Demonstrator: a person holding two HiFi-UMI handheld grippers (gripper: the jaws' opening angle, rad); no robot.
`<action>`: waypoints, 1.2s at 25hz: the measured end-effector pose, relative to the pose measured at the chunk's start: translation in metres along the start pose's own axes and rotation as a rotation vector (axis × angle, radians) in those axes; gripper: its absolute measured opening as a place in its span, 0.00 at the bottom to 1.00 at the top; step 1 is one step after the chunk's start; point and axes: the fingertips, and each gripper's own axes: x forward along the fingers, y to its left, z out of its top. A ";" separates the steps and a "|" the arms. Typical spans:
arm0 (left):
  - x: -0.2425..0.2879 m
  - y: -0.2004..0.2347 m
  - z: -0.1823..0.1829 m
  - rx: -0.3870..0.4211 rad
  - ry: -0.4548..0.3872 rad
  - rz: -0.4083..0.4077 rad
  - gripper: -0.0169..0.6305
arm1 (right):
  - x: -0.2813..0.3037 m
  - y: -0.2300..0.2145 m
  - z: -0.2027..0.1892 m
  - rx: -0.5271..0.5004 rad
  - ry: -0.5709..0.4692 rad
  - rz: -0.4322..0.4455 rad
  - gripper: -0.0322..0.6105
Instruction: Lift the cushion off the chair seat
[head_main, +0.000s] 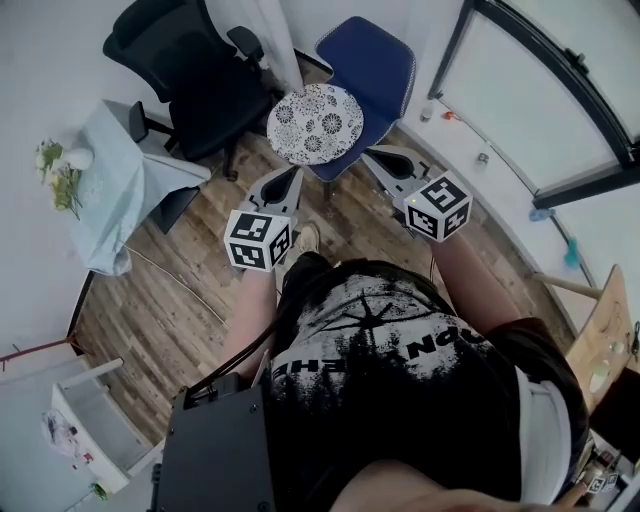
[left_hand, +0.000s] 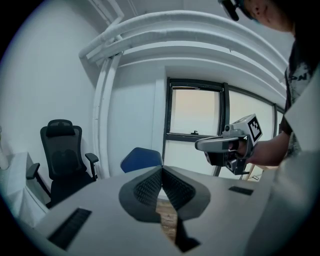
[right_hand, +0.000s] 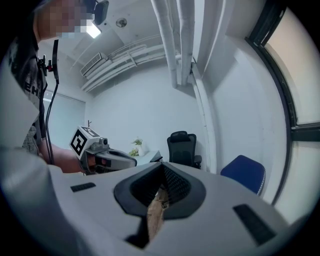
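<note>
A round white cushion with a dark floral print (head_main: 315, 122) lies on the seat of a blue chair (head_main: 370, 60). Both grippers hover just short of it, over the wooden floor. My left gripper (head_main: 292, 177) points at the cushion's near left edge, and my right gripper (head_main: 369, 156) points at its near right edge. Neither one touches the cushion. In the left gripper view the jaws (left_hand: 161, 169) meet with nothing between them. The right gripper's jaws (right_hand: 163, 165) are likewise shut and empty. In both gripper views the grippers' own bodies hide the cushion, and only the blue chair's back (left_hand: 141, 157) (right_hand: 243, 171) shows.
A black office chair (head_main: 190, 80) stands left of the blue chair. A small table under a pale cloth (head_main: 110, 190) with flowers (head_main: 58, 170) is at the far left. A window wall (head_main: 560, 110) runs along the right. A white stand (head_main: 80, 420) sits at lower left.
</note>
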 end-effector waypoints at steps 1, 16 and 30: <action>0.003 0.002 0.001 0.002 -0.001 -0.006 0.05 | 0.002 -0.002 0.001 -0.001 -0.003 -0.004 0.08; 0.054 0.074 0.026 0.017 -0.002 -0.118 0.05 | 0.073 -0.038 0.007 0.035 -0.013 -0.097 0.08; 0.100 0.161 0.049 0.059 0.006 -0.195 0.05 | 0.151 -0.083 0.028 0.044 -0.040 -0.195 0.08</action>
